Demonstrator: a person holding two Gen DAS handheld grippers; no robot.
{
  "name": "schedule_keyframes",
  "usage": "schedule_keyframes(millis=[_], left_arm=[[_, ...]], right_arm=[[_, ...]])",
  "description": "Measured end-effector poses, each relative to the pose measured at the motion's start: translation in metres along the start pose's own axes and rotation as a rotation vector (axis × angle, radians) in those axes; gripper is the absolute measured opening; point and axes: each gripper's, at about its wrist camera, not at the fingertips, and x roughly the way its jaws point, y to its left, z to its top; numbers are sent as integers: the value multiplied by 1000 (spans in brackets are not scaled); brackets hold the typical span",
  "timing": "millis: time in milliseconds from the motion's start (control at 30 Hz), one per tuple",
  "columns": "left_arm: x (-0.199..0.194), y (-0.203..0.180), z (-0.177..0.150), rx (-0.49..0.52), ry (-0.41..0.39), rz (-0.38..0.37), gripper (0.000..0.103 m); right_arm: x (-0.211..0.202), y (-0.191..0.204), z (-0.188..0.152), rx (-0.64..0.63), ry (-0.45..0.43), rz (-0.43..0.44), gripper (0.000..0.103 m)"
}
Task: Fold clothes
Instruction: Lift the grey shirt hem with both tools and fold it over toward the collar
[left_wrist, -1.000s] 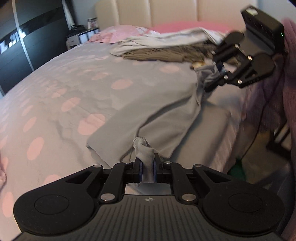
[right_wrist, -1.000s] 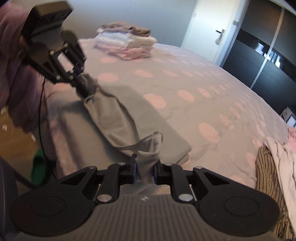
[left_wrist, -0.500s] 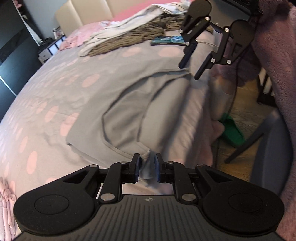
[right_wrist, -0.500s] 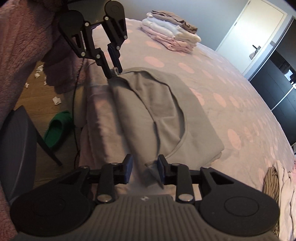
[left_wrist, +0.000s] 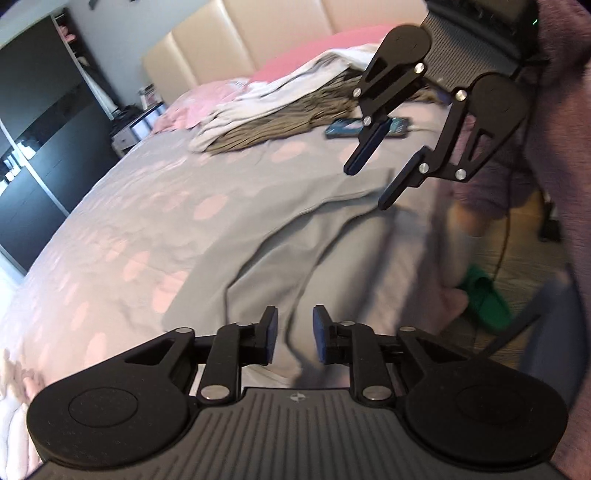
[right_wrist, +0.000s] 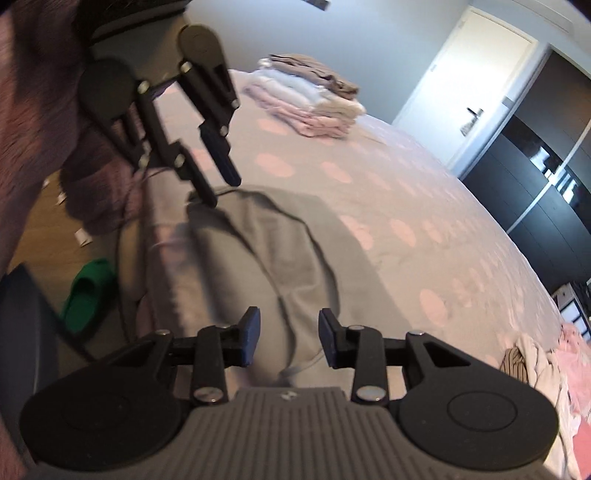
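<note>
Grey garment flat on the spotted bed, both grippers empty

The bed (right_wrist: 424, 206) carries the grey garment (right_wrist: 280, 258) along its near edge — a folded stack (right_wrist: 310, 103) sits far behind it. The left gripper (left_wrist: 294, 338) and right gripper (right_wrist: 289, 334) hang just above the cloth, jaws apart, gripping nothing.

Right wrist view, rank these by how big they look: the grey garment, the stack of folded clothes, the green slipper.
1. grey garment, lying flat on the bed, clearly largest.
2. stack of folded clothes.
3. green slipper.
The stack sits farther from the camera than the slipper, so the order of those two is unsure.
</note>
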Motion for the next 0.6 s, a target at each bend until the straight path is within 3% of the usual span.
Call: schedule_keyframes(millis=[233, 400, 433, 500, 600], left_arm=[[43, -4, 3, 62, 84, 34, 20], [53, -8, -8, 135, 129, 85, 17], [53, -8, -9, 138, 127, 84, 13], [49, -6, -11, 131, 111, 79, 3], [36, -1, -13, 101, 81, 43, 2]], right_arm=[[47, 5, 6, -25, 93, -5, 34], [64, 15, -5, -176, 151, -59, 17], [64, 15, -6, -190, 152, -67, 9], [58, 13, -5, -177, 130, -68, 7], [41, 5, -2, -112, 90, -22, 6]])
